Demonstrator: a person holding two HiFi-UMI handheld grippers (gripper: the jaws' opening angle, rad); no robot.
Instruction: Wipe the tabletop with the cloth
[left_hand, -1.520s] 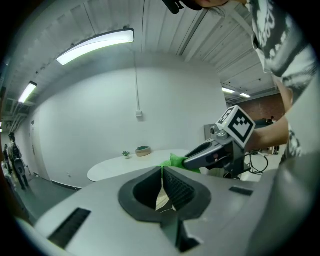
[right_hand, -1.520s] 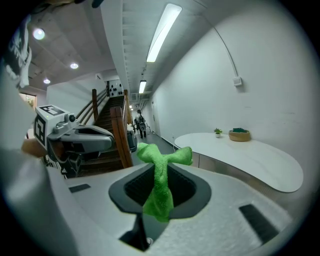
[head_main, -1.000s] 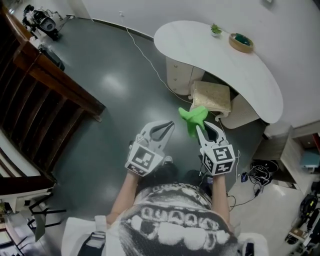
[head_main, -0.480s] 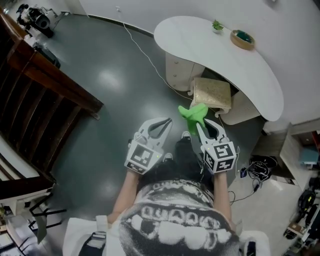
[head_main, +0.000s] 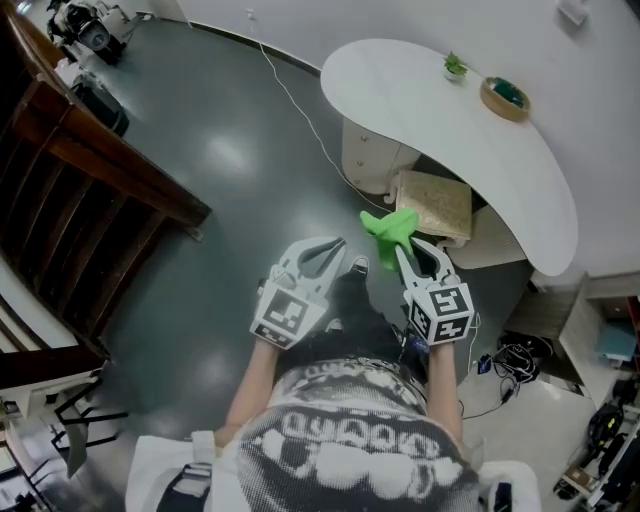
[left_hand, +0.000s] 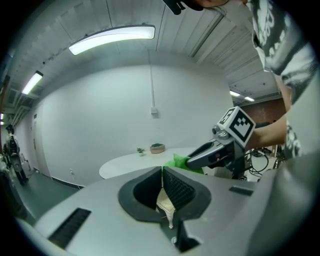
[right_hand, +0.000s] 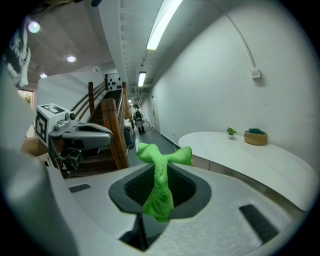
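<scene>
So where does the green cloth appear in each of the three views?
Head view: green cloth right of centre, pinched at the right gripper tips.
Left gripper view: green cloth right of centre, beyond the shut jaws.
Right gripper view: green cloth centre, clamped between the jaws.
Shared landmark: the white table with plant and bowl.

I'm seeing white curved desk (head_main: 430, 125) standing on dark floor (head_main: 220, 180); small potted plant (head_main: 455, 66) and shallow bowl (head_main: 505, 98) sitting near each other toward far edge.
</scene>
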